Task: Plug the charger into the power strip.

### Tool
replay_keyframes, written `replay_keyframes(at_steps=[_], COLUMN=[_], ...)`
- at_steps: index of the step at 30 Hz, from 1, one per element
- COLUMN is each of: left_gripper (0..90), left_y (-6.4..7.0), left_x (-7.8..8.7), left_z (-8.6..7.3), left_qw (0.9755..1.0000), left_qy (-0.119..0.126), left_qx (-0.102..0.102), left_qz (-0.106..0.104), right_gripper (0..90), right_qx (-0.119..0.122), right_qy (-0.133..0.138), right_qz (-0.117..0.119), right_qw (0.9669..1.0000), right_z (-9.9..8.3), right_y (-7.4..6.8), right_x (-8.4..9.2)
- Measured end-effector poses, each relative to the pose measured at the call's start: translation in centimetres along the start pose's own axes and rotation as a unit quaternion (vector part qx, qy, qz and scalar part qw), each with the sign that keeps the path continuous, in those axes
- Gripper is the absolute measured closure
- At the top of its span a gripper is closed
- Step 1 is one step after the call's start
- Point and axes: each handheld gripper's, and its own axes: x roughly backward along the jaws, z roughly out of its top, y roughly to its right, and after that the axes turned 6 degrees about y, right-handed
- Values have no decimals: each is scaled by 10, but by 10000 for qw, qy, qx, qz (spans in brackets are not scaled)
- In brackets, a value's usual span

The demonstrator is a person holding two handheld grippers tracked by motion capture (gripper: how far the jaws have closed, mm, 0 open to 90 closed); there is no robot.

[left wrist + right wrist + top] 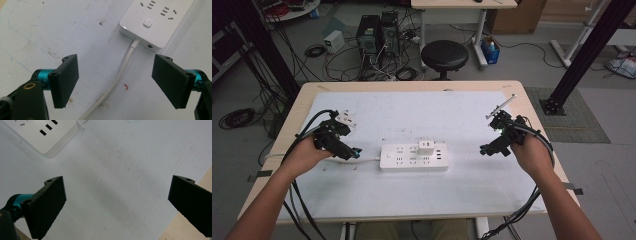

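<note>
A white power strip [414,156] lies flat in the middle of a white mat [462,190] on a wooden table [532,107]. A small white plug block [426,148] sits in one of its sockets, near the top edge. A white cord [117,80] comes out of the strip's left end and runs along the mat toward the person's left hand [304,156].

The left gripper [353,152] is low over the mat, just beside that left end of the strip. Its two black jaws are spread wide — nothing is between them but the cord and the mat below. It may be a bit above the cord, not touching it, but that is hard to tell. A small red mark [126,86] is on the mat next to the cord.

The right gripper [490,149] is on the other side, well apart from the strip, held by the right hand [532,152]. Its jaws are wide apart too, and they hold nothing. In the right gripper view, a corner of the strip shows at the top left, and the table edge shows at the bottom right.

A black stool [444,55] stands behind the table.
</note>
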Motion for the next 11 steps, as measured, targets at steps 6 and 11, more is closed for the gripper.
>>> replay_keyframes(at_steps=[6, 11], left_gripper=[217, 217], left_y=[0, -1], left_x=[-2, -5], left_z=[-2, -5], left_qw=[10000, 10000], left_qy=[-13, -50], left_qx=[40, 71], left_qz=[-17, -35], right_gripper=[9, 9], right_qx=[-33, -146], right_qy=[-52, -43], right_qz=[80, 126], right_qw=[9999, 9998], right_z=[-9, -18], right_y=[0, 4], right_x=[-6, -10])
